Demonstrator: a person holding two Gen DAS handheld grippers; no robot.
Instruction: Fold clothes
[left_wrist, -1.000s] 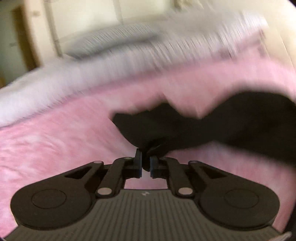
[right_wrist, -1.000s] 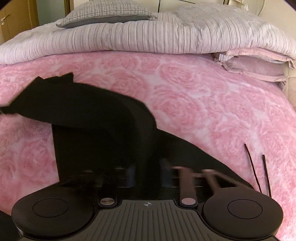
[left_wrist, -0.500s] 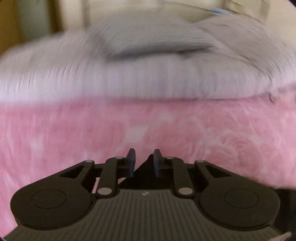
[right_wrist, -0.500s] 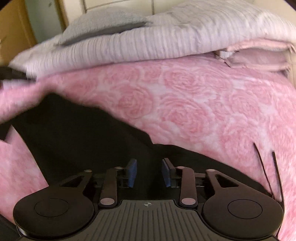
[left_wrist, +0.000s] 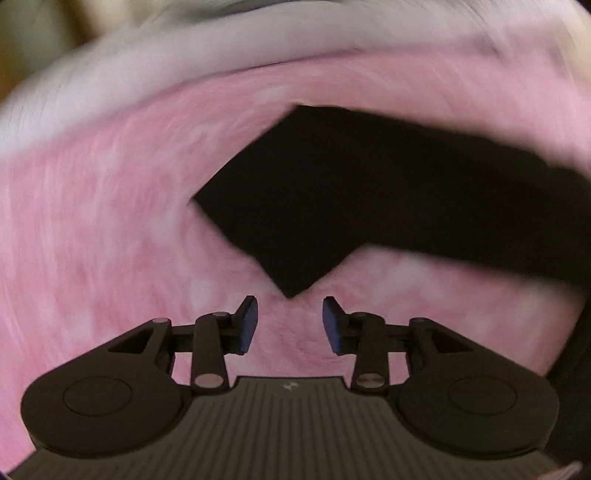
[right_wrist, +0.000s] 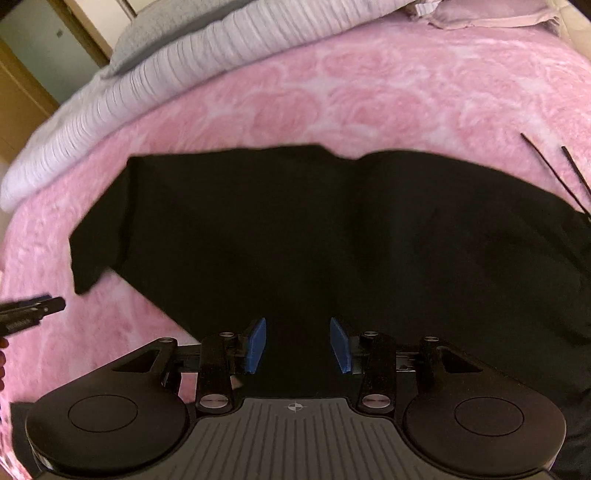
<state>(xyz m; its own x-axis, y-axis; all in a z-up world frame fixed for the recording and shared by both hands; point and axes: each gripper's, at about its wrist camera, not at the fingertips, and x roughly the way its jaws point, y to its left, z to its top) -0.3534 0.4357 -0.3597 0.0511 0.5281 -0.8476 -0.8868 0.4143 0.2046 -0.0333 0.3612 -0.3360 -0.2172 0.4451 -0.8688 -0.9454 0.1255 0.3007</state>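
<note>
A black garment (right_wrist: 314, 229) lies spread flat on the pink rose-patterned bedspread (right_wrist: 332, 99). In the left wrist view its sleeve (left_wrist: 332, 199) ends in a corner just ahead of my left gripper (left_wrist: 290, 325), which is open and empty above the pink bedspread (left_wrist: 92, 240). My right gripper (right_wrist: 297, 345) is open and empty, its blue pads over the garment's near edge. The left gripper's fingers (right_wrist: 33, 310) show at the left edge of the right wrist view, beside the sleeve end.
A pale striped duvet (right_wrist: 166, 74) and a grey pillow (right_wrist: 155, 40) lie at the head of the bed. Pink pillows (right_wrist: 480, 14) sit at the far right. Two thin black sticks (right_wrist: 554, 166) lie at the right, beside the garment.
Both grippers have opened and let go of the garment. The sleeve now lies flat and the left gripper has drawn back from it. The garment is spread wider.
</note>
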